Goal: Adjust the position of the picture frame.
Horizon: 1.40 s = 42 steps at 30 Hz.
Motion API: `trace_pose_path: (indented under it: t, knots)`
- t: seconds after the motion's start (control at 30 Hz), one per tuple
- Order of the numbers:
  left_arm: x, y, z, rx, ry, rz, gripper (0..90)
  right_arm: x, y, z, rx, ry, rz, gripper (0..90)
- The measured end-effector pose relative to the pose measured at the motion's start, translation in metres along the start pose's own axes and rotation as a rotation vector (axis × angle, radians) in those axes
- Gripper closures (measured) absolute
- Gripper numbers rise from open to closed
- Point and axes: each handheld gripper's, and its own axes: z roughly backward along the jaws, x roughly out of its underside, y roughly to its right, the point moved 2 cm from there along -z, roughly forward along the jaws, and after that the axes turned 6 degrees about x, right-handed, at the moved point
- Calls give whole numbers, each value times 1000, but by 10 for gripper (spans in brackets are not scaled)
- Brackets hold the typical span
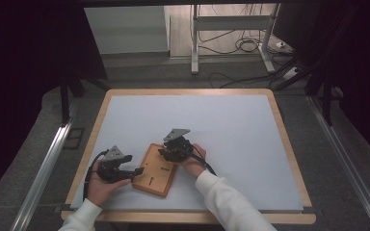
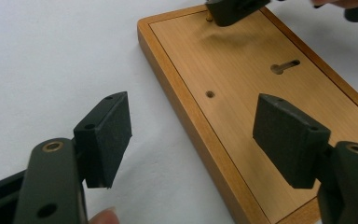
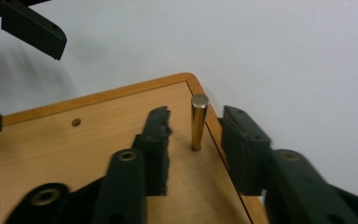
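A flat wooden board [image 1: 155, 172] lies on the white table near its front edge. It has a keyhole slot [image 2: 285, 66] and a small round hole [image 2: 209, 94]. A brass pin [image 3: 198, 120] stands upright in the board near one rounded corner. My right gripper [image 3: 196, 115] is open, one jaw on each side of the pin, with a narrow gap on both sides. My left gripper [image 2: 193, 108] is open and straddles the board's long edge, one pad over the table and one over the wood. In the high view, the left gripper [image 1: 136, 171] is at the board's left side and the right gripper [image 1: 165, 153] at its far end.
The white mat [image 1: 221, 125] stretches wide beyond and to the right of the board, inside a wooden table rim [image 1: 284, 134]. A jaw of the left gripper [image 3: 32, 29] hangs at the upper left of the right gripper view.
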Motion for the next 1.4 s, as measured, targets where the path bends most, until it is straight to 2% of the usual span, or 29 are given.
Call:
trace_pose_path:
  t: [0.03, 0.17, 0.2, 0.23, 0.27, 0.3, 0.6, 0.83, 1.0, 1.17, 1.2, 1.3, 1.4]
  knots:
    - [0, -1, 0, 0, -1, 0, 274, 0, 1, -3, -19, 5, -22, 763]
    - [0, -1, -1, -1, -3, 2, 272, 1, 2, -6, -31, 1, -41, 808]
    - [0, -1, 0, -1, -2, 1, 271, 2, 4, -7, -37, 5, -77, 828]
    - [0, -1, 0, -1, -2, 1, 272, 2, 4, -7, -37, 5, -77, 828]
    - [0, -1, 0, -1, -1, 0, 272, 3, 8, -7, -70, 7, -129, 825]
    - [0, -1, 0, -1, 2, 0, 272, 4, 9, -7, -80, 11, -137, 826]
    - [0, -2, 2, -5, 13, -5, 269, 7, 10, -7, -89, 38, -137, 829]
    - [0, -2, 2, -4, 16, -5, 269, 10, 15, -1, -104, 72, -151, 829]
    - [-1, -1, 4, -6, 25, -4, 269, 13, 19, 4, -111, 76, -173, 827]
    - [-5, 0, 12, -26, 95, -12, 271, 16, 27, 18, -115, 106, -167, 823]
    - [-5, 0, 13, -25, 103, -10, 271, 16, 29, 20, -117, 111, -179, 820]
    - [-5, 0, 13, -20, 110, -6, 272, 21, 37, 28, -125, 131, -213, 821]
    - [-5, 1, 13, -20, 110, -8, 271, 24, 42, 34, -120, 139, -221, 821]
